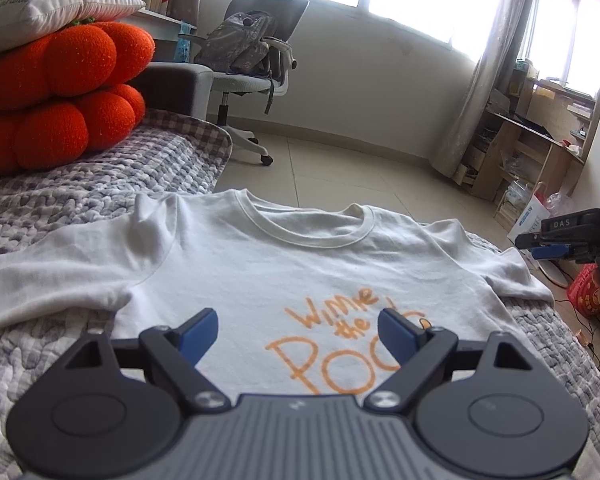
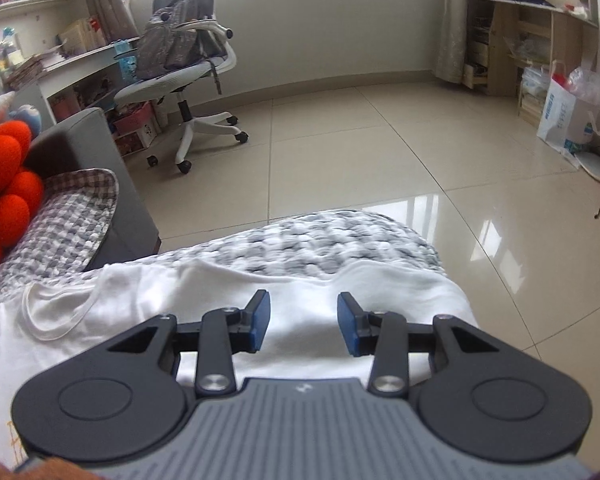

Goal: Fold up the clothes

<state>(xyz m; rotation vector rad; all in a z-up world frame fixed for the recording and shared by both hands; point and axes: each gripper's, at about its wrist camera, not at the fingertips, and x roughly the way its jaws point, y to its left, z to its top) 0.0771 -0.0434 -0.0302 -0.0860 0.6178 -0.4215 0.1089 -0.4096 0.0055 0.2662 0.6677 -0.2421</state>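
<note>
**Shirt laid flat, both tongs empty**

Left wrist view: the left tongs (image 1: 298, 334) hang spread wide over the shirt (image 1: 240, 264), nothing between the pads. The shirt lies face up on the bed (image 1: 100, 184), collar at twelve o'clock, orange lettering dead centre, one sleeve trailing out at nine. Orange cushions (image 1: 60, 92) sit at ten o'clock. Over at three o'clock the right tongs (image 1: 540, 246) hover off the shirt's right shoulder.

Right wrist view: the right tongs (image 2: 303, 322) are part-spread and empty, white cloth beneath them, the collar at nine o'clock and the bed's edge running past at twelve.

My call: the first fold is coming. To do it well, pinch each tong on a single layer at shoulder and hem on one side, lift together, and carry the cloth across evenly so no creases get trapped.
</note>
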